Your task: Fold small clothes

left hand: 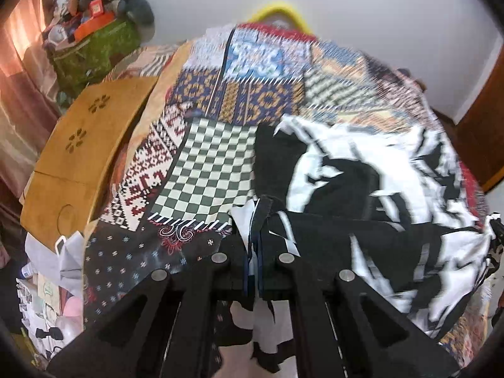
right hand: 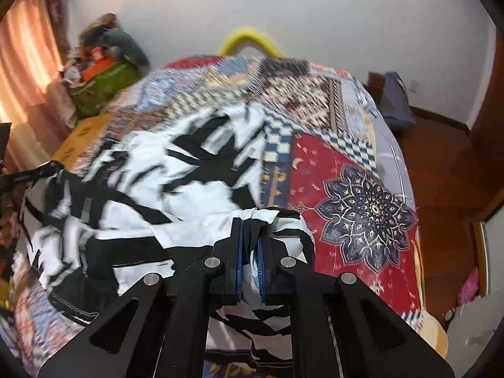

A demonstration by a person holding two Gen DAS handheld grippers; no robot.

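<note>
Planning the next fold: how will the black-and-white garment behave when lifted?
Likely floppy: the black-and-white garment bunches between the right claw and sags from the left claw. Probably light, thin fabric; it drapes over the patchwork bedspread.

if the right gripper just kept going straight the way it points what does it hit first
The right gripper, already shut on the black-and-white garment, would likely push that bunched cloth forward onto the patchwork bedspread; depth is unclear.

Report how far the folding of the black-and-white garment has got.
Done: both grips are made. In hand: left gripper and right gripper each pinch an edge of the black-and-white garment over the patchwork bedspread. Left: no finished fold shows; the cloth looks bunched and blurred.
</note>
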